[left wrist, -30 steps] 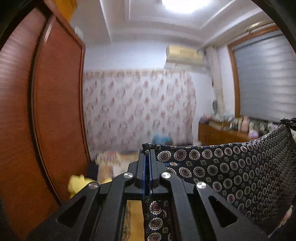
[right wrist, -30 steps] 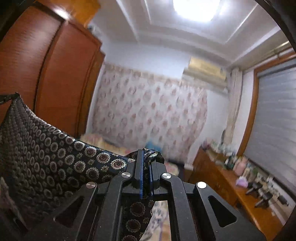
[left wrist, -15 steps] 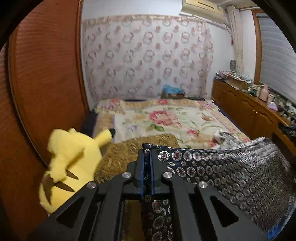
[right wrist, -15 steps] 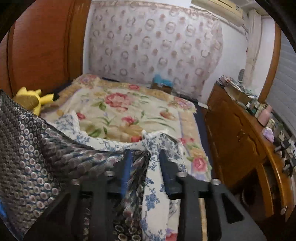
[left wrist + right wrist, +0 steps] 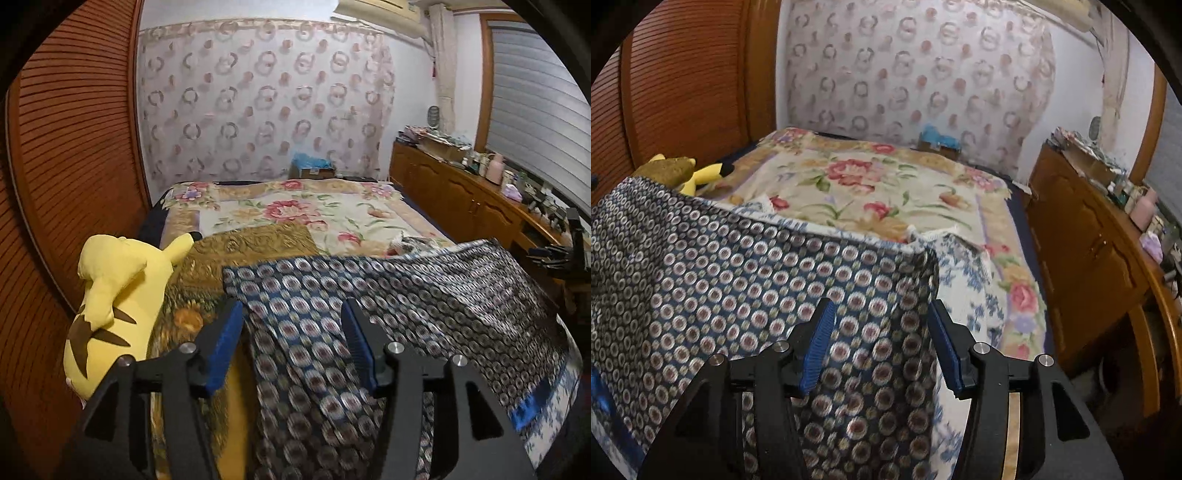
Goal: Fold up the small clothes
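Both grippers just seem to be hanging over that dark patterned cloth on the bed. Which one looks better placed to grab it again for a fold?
Probably the left gripper: the dark medallion-patterned cloth runs between its opening jaws, beside the cloth's corner.

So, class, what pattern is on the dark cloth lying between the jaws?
Navy cloth with rows of small round medallions, clearest in the right wrist view.

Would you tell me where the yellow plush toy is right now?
The yellow plush toy lies at the bed's left edge against the wooden wardrobe, left of the patterned cloth.
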The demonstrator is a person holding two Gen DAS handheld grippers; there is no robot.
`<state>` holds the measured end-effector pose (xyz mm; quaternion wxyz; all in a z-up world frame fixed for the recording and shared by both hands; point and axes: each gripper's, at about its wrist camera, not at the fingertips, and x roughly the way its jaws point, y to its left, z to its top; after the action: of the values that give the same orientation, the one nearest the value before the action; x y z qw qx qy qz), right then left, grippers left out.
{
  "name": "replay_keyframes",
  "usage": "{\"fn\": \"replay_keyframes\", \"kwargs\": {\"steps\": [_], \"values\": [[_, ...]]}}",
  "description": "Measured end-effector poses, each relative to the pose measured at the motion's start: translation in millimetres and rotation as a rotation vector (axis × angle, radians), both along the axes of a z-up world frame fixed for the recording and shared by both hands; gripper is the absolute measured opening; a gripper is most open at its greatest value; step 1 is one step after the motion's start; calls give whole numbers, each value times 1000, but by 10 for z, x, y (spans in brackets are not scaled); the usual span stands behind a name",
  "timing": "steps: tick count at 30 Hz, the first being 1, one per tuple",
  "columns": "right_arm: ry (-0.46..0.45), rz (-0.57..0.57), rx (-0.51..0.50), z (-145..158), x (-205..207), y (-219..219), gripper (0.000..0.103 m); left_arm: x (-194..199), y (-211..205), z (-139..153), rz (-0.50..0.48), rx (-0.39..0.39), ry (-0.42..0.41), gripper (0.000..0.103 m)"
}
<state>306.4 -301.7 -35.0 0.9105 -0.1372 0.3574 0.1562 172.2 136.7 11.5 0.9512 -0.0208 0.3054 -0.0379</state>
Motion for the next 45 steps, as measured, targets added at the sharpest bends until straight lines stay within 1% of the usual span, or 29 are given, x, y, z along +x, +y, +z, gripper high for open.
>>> {"fn": "replay_keyframes", "kwargs": {"steps": [9, 15, 19, 23, 26, 29, 30, 31, 32, 33, 34, 35, 36, 37, 38, 41, 45], "values": [[24, -5, 9, -142, -501, -62, 53, -454, -116, -189, 9, 9, 29, 54], [22, -4, -2, -204, -868, -115, 53, -705, -73, -386, 54, -5, 49, 54], [29, -44, -3, -215, -1000, -259, 53, -870, 26, -494, 94, -24, 53, 54], [63, -68, -14, -274, -1055, -402, 53, -922, 107, -605, 116, -43, 75, 54], [87, -91, -11, -349, -1047, -473, 53, -938, 106, -674, 120, -27, 77, 54], [99, -95, -10, -412, -1021, -470, 53, -912, 101, -728, 104, -31, 89, 54], [95, -98, -19, -424, -1014, -458, 45, -907, 95, -735, 101, -29, 87, 54], [95, -96, -25, -439, -1006, -443, 39, -903, 81, -737, 98, -21, 81, 49], [100, -85, -18, -449, -1000, -430, 26, -898, 75, -741, 95, -16, 79, 42], [102, -76, -10, -454, -1000, -422, 15, -890, 72, -745, 94, -16, 81, 38], [102, -67, -9, -458, -1005, -411, 12, -884, 68, -746, 91, -18, 81, 35], [102, -55, -13, -461, -1018, -391, 6, -882, 61, -739, 87, -18, 80, 29], [97, -41, -14, -454, -1037, -374, 3, -884, 57, -735, 83, -17, 78, 23], [87, -32, -9, -434, -1061, -365, 3, -884, 47, -730, 80, -15, 77, 18], [75, -23, 0, -396, -1090, -359, 1, -889, 40, -720, 76, -17, 78, 7], [28, -20, 27, -270, -1161, -359, 0, -941, 23, -646, 75, -20, 65, 1], [-15, -28, 54, -81, -1245, -427, 0, -1117, -10, -489, 54, -59, 37, 0]]}}
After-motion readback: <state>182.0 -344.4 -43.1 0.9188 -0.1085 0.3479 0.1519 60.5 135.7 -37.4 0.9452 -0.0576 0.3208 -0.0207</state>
